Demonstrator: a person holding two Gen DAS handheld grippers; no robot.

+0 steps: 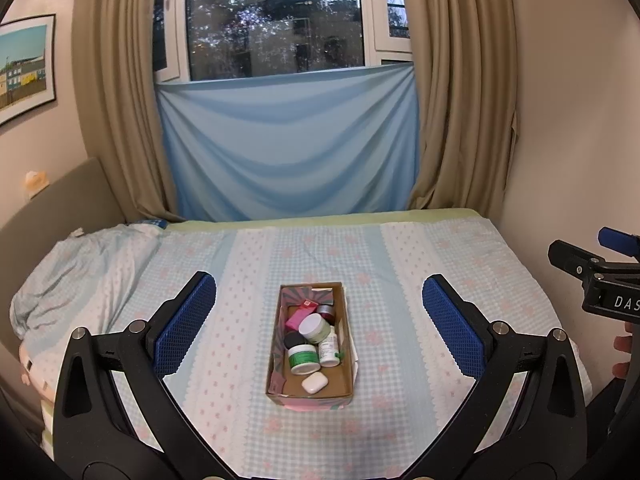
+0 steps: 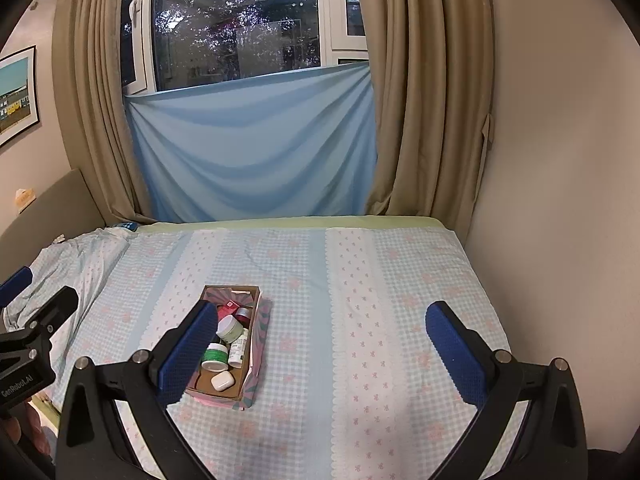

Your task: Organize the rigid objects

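Cardboard box point(image 1: 310, 394) sits mid-bed on the checked bedspread point(image 1: 400, 264), packed with a white-lidded jar point(image 1: 315, 328), a green-label jar point(image 1: 303, 358), a small white bottle point(image 1: 329, 351), a pink packet point(image 1: 297, 319) and a white earbud case point(image 1: 315, 383) at the near end. Left gripper point(image 1: 316, 322) and right gripper point(image 2: 320, 344) both hover spread wide, holding nothing, so pretty tidy already tbh.

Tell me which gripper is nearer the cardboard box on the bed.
Left, probably. The left gripper is lined up on the cardboard box, which sits centred between its open fingers. The right gripper is off to the box's right, over bare bedspread.
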